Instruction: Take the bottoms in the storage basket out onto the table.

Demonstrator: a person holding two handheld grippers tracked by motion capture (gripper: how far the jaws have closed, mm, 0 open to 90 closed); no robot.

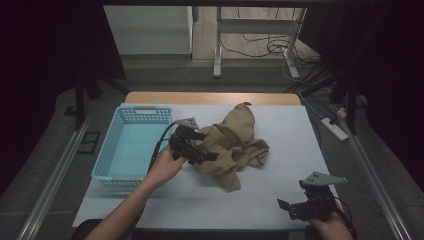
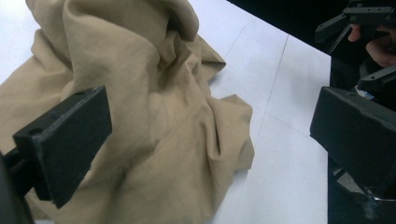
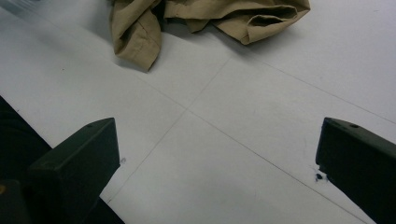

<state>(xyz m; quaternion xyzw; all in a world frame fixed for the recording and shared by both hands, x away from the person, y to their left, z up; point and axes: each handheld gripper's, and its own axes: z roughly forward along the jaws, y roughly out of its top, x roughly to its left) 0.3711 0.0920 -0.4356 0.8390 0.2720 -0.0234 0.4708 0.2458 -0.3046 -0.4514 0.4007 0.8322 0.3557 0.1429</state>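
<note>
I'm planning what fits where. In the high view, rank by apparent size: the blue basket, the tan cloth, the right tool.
1. Blue basket and tan cloth: look alike in spread, too close to rank.
2. Right tool: clearly smallest, though nearer the camera.

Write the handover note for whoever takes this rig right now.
Left claw: open, over the left edge of the crumpled tan garment, nothing gripped.
Right claw: open, holding nothing, at the table's near right corner.
The garment lies in a heap mid-table; the blue basket sits to its left with nothing visible inside.
Done: nothing visible yet.
Left: probably grip the garment and move it to the basket.
</note>
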